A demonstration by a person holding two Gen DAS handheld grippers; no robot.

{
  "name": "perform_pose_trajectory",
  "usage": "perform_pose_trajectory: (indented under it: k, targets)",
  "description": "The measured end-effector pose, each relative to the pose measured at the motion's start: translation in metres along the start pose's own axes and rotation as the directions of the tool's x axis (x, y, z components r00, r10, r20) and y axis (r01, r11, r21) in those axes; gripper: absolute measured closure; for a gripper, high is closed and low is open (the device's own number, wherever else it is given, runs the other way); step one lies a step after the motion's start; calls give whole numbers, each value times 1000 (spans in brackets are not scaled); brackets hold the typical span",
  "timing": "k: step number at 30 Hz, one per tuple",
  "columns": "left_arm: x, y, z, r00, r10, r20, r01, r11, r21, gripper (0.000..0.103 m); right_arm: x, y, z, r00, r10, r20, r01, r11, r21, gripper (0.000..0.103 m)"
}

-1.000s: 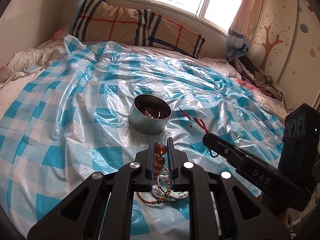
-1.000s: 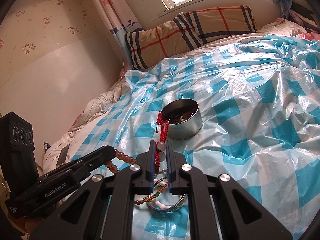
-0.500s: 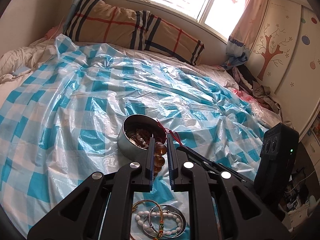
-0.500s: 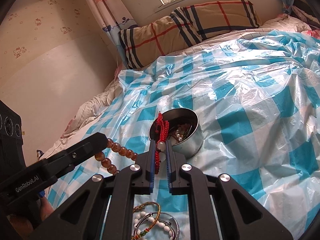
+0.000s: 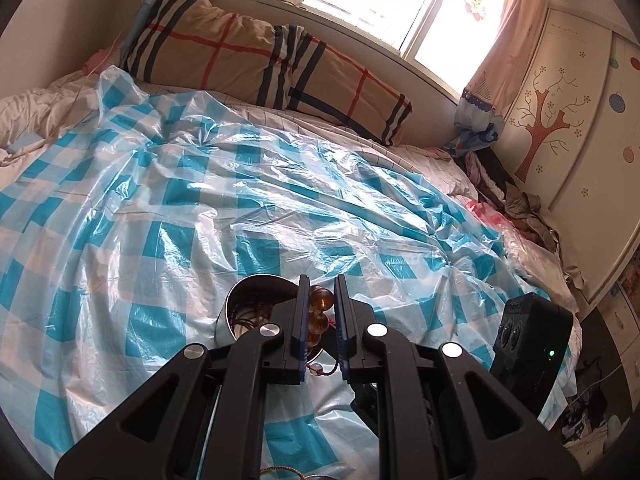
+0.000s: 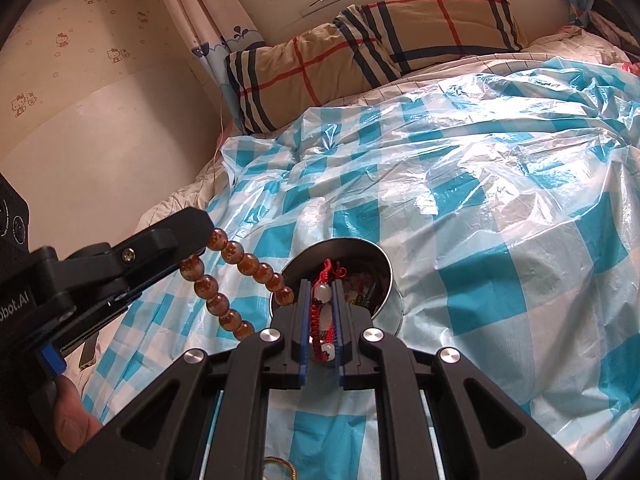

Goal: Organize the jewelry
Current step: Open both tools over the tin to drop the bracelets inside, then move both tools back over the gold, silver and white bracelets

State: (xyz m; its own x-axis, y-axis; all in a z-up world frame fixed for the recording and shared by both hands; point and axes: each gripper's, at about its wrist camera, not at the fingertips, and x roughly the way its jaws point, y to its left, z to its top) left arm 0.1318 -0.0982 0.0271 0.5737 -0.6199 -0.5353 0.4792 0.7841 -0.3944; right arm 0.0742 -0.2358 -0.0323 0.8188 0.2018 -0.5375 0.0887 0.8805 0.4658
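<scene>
A round metal tin (image 5: pixel 240 300) (image 6: pixel 384 276) with jewelry inside sits on the blue-checked plastic sheet (image 5: pixel 200 200). My left gripper (image 5: pixel 321 292) is shut on an amber bead bracelet (image 5: pixel 318 306), held right over the tin's near rim; in the right wrist view the bracelet (image 6: pixel 224 280) hangs from that gripper (image 6: pixel 200 228). My right gripper (image 6: pixel 321 292) is shut on a red cord bracelet with white beads (image 6: pixel 323 316), its tip over the tin's opening.
A plaid pillow (image 5: pixel 260 64) lies at the head of the bed under the window. A wardrobe (image 5: pixel 580 120) and a clothes pile (image 5: pixel 512 200) stand right. A gold bangle (image 6: pixel 280 466) shows at the bottom edge. The right gripper's body (image 5: pixel 528 352) is close right.
Both grippers have moved forward and over the tin, each still holding its bracelet. The bangles on the sheet have slipped almost out of view below.
</scene>
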Motion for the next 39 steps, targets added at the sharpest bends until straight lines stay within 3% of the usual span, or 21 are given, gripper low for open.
perform_pose_trajectory:
  k: [9,10,11,12,20,27,39]
  targets:
    - [34,9,6,999,4,-32,-5,1000,-31,92,16,-8,11,1000,20,-6,-20,1000,7,92]
    - [40,11,5,998,9,-54,-11,999,-30,92,20,-6,11,1000,11,-22,-11,1000,-4,85]
    - [44,13,3,997,20,-70,-22,999,-35,91,21,-6,9,1000,-14,-24,13,1000,-12,64]
    - [48,16,2,996,35,-85,-38,999,-39,91,21,-6,8,999,-27,-23,27,1000,-14,53]
    - [37,26,-4,994,80,-70,-83,995,-55,65,0,-26,4,999,-49,0,48,997,63,53]
    - [19,27,-11,990,108,-86,-112,993,-37,56,-13,-31,1,998,-58,2,57,994,96,53]
    - [-17,32,-55,959,164,-231,-148,985,86,47,-54,-21,-31,993,-73,-88,74,997,12,53]
